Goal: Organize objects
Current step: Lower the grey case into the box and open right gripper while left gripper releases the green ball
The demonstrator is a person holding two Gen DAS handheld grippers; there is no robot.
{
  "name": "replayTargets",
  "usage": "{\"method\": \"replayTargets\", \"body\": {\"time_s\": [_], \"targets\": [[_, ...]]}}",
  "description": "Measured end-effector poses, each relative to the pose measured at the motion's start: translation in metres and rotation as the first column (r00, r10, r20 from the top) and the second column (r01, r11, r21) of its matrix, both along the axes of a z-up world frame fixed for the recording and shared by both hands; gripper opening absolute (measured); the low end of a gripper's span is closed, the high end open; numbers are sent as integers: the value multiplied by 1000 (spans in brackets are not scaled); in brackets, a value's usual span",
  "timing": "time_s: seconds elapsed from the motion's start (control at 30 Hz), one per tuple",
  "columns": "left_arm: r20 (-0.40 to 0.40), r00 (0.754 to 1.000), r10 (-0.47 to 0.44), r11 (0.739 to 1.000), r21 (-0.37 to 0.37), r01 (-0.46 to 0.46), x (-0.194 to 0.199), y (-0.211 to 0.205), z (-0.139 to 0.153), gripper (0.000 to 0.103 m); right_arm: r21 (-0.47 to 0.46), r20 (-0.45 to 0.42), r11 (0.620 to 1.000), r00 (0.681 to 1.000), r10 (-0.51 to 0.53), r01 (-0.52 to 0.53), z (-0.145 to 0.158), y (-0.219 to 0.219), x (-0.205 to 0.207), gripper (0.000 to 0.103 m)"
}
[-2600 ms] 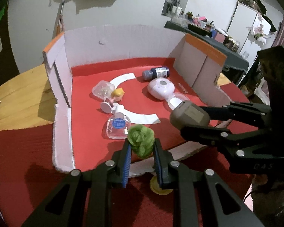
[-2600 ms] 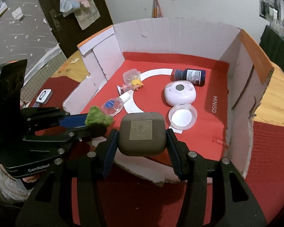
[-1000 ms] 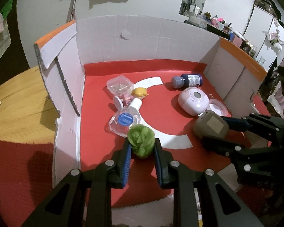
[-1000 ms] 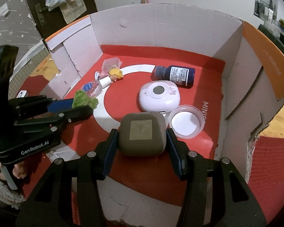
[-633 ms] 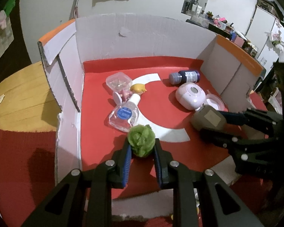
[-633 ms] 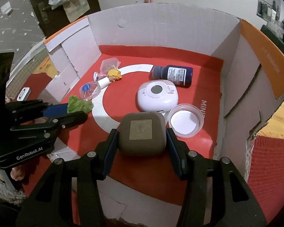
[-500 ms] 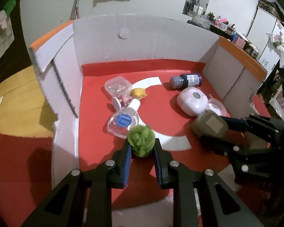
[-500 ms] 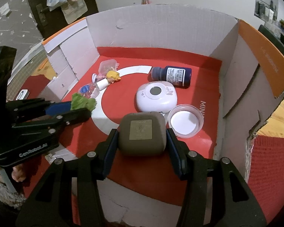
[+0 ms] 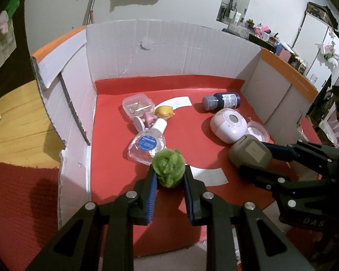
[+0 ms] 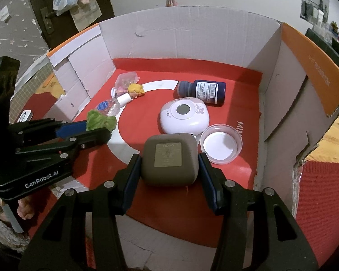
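1. Your left tool [image 9: 168, 176] is clenched on a fuzzy green plush ball [image 9: 168, 167], both blue pads pressing its sides, and it points down into the cardboard box [image 9: 169, 52].
2. Your right tool [image 10: 169, 158] grips a grey-brown rounded case [image 10: 168, 159] by its two sides, label face up, held over the near part of the box's red floor.
3. In the right wrist view the left tool comes in from the left, and the green ball sits at its tip, just left of the white arc printed on the box floor.
4. Just beyond the green ball lies a clear bottle with a blue label and white cap [image 9: 148, 143], on its side near the box's left wall.
5. Past that bottle, towards the box's back wall, sit a yellow toy figure [image 9: 163, 111], a small pink piece [image 9: 147, 119] and a clear lidded container [image 9: 137, 105].
6. Just beyond the grey-brown case lies a white and pink round device [image 10: 184, 118], with a shallow clear dish [image 10: 221, 144] beside it on the right.
7. A dark blue bottle [image 10: 202, 91] lies on its side behind the device, nearer the box's back wall.
8. The box rests on a wooden table [image 9: 13, 122] partly covered by red cloth [image 9: 22, 196].
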State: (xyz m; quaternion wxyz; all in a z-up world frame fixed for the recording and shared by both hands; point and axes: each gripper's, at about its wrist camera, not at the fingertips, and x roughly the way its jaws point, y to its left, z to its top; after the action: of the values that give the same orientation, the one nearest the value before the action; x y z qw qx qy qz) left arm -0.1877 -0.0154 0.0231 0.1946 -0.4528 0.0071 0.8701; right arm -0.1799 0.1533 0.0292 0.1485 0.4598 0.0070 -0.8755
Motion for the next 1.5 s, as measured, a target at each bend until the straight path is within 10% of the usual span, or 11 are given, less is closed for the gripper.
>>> {"method": "replayTargets", "body": {"time_s": [1.5], "targets": [[-60, 998, 8, 1000, -4, -9, 21, -1, 14, 42, -6, -61, 1000, 998, 12, -13, 17, -8, 18, 59]]}}
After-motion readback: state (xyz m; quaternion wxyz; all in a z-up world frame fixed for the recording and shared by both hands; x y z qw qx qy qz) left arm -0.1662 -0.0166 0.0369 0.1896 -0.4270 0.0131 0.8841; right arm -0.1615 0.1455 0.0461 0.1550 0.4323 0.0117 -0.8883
